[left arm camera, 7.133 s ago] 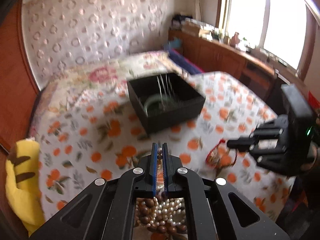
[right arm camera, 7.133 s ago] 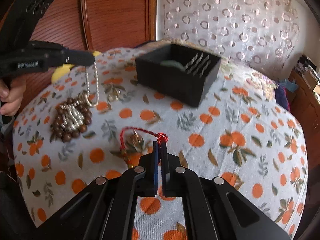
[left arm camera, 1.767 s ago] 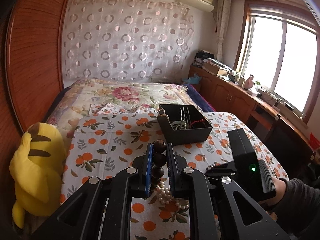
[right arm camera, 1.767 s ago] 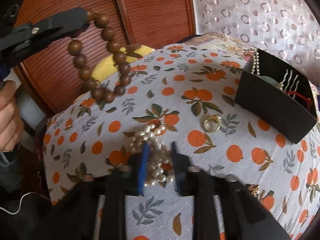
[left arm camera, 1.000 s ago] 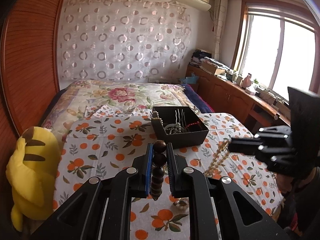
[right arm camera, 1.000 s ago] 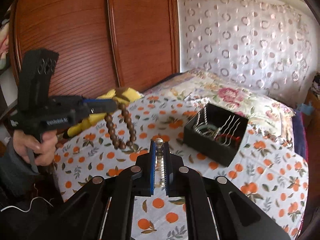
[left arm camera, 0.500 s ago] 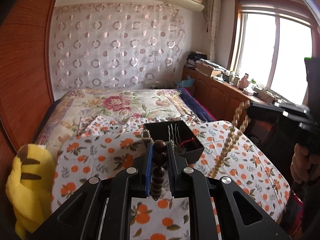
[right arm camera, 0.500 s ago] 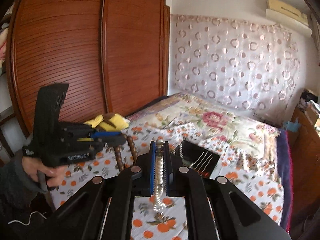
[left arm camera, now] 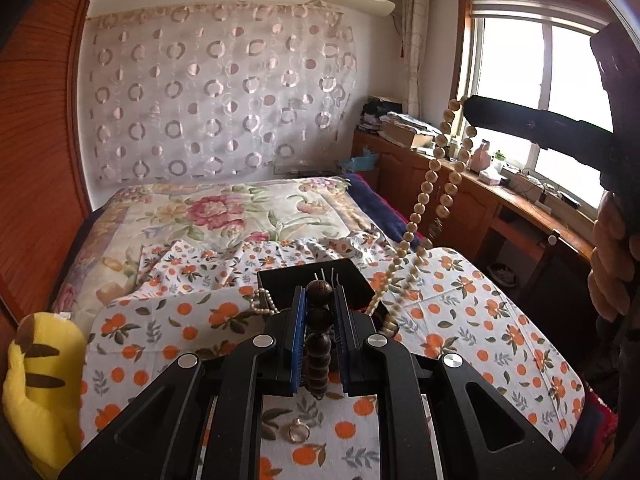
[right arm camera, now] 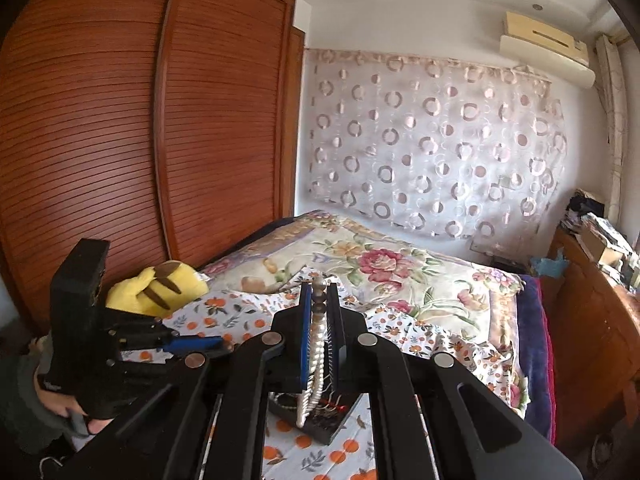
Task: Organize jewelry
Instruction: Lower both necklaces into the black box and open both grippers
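My left gripper [left arm camera: 318, 300] is shut on a dark brown wooden bead bracelet [left arm camera: 318, 344] that hangs down between its fingers. My right gripper [right arm camera: 319, 296] is shut on a long pearl necklace [right arm camera: 314, 364], held high; in the left wrist view the necklace [left arm camera: 430, 184] hangs from the right gripper [left arm camera: 474, 110] down to the black jewelry box [left arm camera: 352, 280]. The box [right arm camera: 332, 420] sits on the orange-print cloth [left arm camera: 472, 320] with several pieces inside and a pearl strand [left arm camera: 262, 300] over its left rim. A gold ring [left arm camera: 299, 435] lies on the cloth below my left gripper.
A yellow plush toy [left arm camera: 36, 380] sits at the cloth's left edge. A floral bedspread [left arm camera: 224, 216] lies behind. A wooden wardrobe [right arm camera: 140, 140] stands to the left. A wooden cabinet [left arm camera: 460, 196] under the window runs along the right.
Both grippers have risen further above the cloth. The pearl necklace now hangs full length from the right gripper down to the box. The bracelet stays clamped in the left gripper.
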Action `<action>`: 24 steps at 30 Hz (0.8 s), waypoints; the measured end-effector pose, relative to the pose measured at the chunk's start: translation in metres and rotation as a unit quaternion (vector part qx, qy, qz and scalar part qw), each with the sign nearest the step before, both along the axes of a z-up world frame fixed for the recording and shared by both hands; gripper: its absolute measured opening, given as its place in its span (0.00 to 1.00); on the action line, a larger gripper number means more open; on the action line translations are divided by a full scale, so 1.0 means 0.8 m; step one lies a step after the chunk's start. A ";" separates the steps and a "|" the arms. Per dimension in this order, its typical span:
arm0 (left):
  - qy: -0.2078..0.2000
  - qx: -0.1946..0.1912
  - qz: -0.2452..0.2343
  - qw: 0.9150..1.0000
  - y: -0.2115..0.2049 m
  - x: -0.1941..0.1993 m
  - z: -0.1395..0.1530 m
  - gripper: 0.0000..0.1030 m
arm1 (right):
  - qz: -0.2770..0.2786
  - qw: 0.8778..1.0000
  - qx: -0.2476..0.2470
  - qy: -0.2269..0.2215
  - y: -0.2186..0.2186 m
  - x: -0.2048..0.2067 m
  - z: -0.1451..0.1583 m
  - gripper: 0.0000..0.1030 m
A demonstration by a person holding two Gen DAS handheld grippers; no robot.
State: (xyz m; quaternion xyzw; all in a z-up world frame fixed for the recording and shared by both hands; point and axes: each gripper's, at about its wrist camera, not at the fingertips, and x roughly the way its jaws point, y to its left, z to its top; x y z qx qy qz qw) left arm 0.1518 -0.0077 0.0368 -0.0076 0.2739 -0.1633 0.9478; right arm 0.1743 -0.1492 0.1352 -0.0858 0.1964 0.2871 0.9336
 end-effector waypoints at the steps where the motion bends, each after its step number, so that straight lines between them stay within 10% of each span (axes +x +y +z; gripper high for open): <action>1: 0.001 0.000 -0.001 1.000 -0.002 0.005 -0.001 0.12 | -0.003 1.000 0.000 0.002 0.001 0.006 -0.002 0.08; 24: 0.030 0.022 -0.002 0.999 -0.038 0.073 -0.018 0.12 | -0.014 0.995 -0.018 0.092 0.009 0.058 -0.100 0.09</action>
